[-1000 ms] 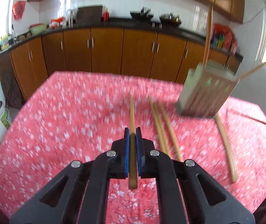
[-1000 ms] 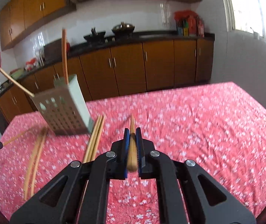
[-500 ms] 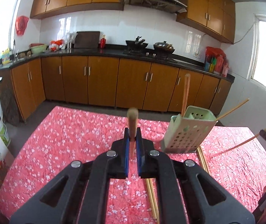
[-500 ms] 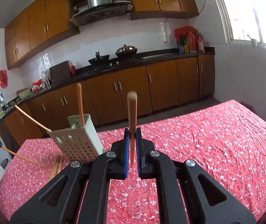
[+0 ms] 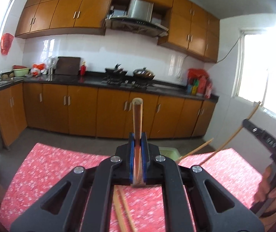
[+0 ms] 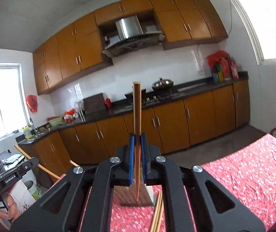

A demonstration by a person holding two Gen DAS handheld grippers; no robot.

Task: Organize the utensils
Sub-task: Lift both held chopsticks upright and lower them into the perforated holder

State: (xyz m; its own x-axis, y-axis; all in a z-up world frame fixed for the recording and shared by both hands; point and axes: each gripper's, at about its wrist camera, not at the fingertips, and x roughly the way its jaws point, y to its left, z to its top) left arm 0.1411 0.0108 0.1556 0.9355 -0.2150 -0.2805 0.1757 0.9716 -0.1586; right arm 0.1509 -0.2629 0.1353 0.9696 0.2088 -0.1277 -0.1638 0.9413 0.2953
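Black claw (image 5: 137, 145) arms; blue pads (image 6: 131, 154) (silver screws).

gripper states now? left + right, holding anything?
Left gripper: shut on a chopstick, which sticks up past the pads.
Right gripper: shut on another chopstick, also pointing up.
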